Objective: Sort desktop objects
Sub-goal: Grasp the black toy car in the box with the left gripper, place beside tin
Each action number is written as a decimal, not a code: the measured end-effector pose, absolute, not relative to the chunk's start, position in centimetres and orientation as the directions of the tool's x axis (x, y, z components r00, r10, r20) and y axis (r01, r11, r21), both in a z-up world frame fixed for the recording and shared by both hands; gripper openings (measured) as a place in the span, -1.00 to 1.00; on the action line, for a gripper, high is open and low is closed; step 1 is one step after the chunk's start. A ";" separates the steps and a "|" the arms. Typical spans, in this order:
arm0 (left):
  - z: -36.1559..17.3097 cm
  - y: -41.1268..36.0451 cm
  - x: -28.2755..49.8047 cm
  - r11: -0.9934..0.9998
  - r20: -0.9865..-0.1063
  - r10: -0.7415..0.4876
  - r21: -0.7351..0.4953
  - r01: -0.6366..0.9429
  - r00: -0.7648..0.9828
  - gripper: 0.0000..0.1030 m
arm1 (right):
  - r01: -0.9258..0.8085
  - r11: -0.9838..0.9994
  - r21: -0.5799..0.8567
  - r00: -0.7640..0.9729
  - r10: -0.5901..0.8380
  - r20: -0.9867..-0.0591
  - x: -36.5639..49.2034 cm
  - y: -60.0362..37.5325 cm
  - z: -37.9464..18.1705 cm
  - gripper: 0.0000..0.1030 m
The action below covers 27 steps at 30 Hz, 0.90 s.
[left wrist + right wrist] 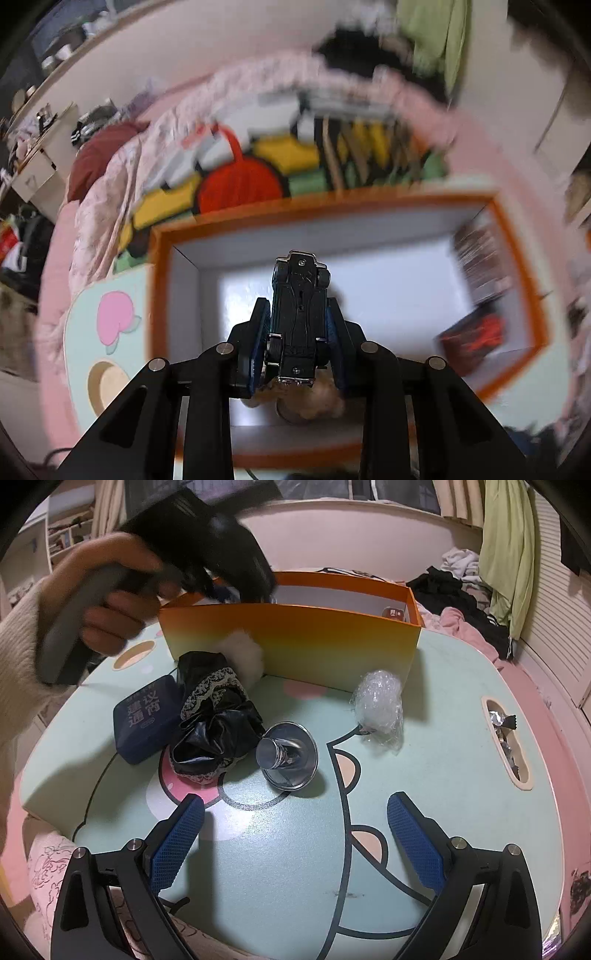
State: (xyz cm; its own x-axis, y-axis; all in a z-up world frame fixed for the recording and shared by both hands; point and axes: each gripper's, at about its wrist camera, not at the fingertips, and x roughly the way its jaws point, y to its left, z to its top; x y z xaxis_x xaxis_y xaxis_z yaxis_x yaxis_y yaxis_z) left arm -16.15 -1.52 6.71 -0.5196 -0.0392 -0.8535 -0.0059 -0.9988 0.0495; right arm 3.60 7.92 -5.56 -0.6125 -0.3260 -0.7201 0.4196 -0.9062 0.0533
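Toy car clamped in left tool above box.

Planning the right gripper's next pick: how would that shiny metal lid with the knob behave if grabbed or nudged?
The metal lid looks rigid and glossy, so the pads may slip on it. It lies tilted on its rim, so a nudge would probably rock or spin it. The knob seems the surest grip.
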 end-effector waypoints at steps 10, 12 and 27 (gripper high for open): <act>9.7 -2.9 -1.3 -0.970 -0.759 0.241 -0.192 -0.146 -0.605 -0.41 | 0.419 -0.906 0.055 -0.613 -0.327 -0.719 3.8 7.8 -5.5 0.94; 7.2 -2.4 -0.8 -0.974 -0.791 0.227 -0.189 -0.126 -0.568 -0.41 | 0.419 -0.906 0.055 -0.613 -0.327 -0.720 3.8 7.8 -5.5 0.94; 5.8 -0.9 3.5 -0.996 -0.685 0.071 -0.007 -0.091 -0.725 0.61 | 0.419 -0.906 0.059 -0.614 -0.330 -0.717 3.8 7.9 -5.5 0.94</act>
